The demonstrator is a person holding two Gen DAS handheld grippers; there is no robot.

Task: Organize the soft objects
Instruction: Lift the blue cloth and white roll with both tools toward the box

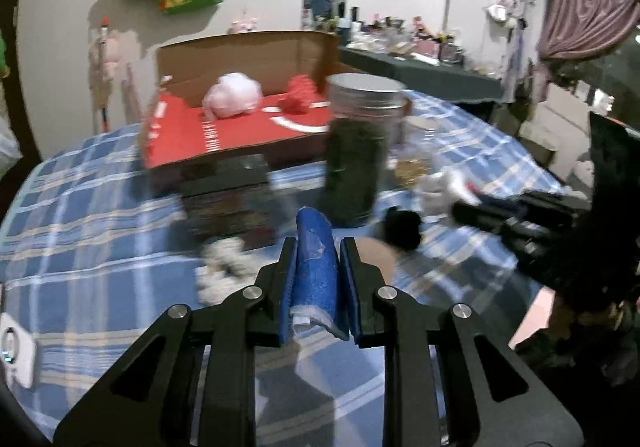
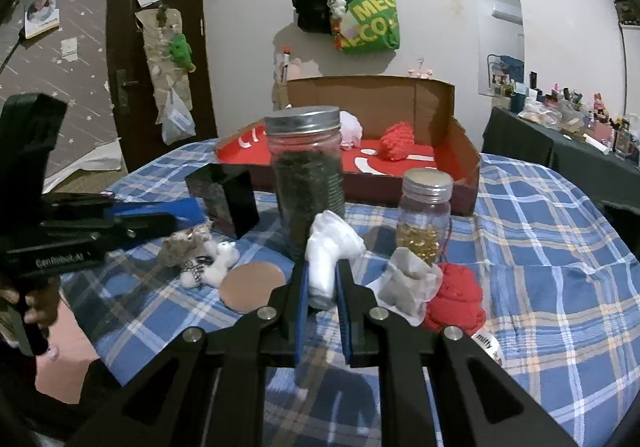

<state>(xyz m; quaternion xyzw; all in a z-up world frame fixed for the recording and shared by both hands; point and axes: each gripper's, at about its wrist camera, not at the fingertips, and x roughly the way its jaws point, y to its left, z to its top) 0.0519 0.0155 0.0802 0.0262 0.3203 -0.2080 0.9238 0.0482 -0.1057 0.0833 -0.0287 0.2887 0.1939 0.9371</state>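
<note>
nearest the left wrist lens, the black left gripper [image 1: 318, 255] is clamped on a blue towelling soft piece [image 1: 316, 279] with a frayed white edge, held clear above the blue plaid cloth of the bench [image 1: 88, 247]. nearest the right wrist lens, the black right gripper [image 2: 322, 275] is closed narrow on a white crumpled soft toy [image 2: 330, 247], which sticks up between its blue pads.

done so far, as far as the views show: a pale pink fluffy plush [image 1: 232, 95] and a red knitted soft ball [image 1: 298, 95] already lie in the open red-lined cardboard box [image 1: 240, 131] at the far side of the bench. i judge that box to be the collecting place.

in hand: two more soft pieces, one per gripper, both well short of the box.

left on the bench: a small grey-and-white plush animal group [image 2: 200, 255] beside the left gripper, a grey-beige cloth toy [image 2: 408, 281] touching a red bumpy soft toy [image 2: 456, 299] with a white label, and a small black fuzzy lump [image 1: 402, 229] seen from the left wrist only.

the tall metal-lidded glass jar of dark leaves [image 2: 308, 175], the small glass jar of golden bits [image 2: 426, 215], the dark glossy box [image 2: 226, 199] and a round tan coaster [image 2: 252, 287] are hard items and look set to stay.

roughly a third of the way, by my reckoning.
</note>
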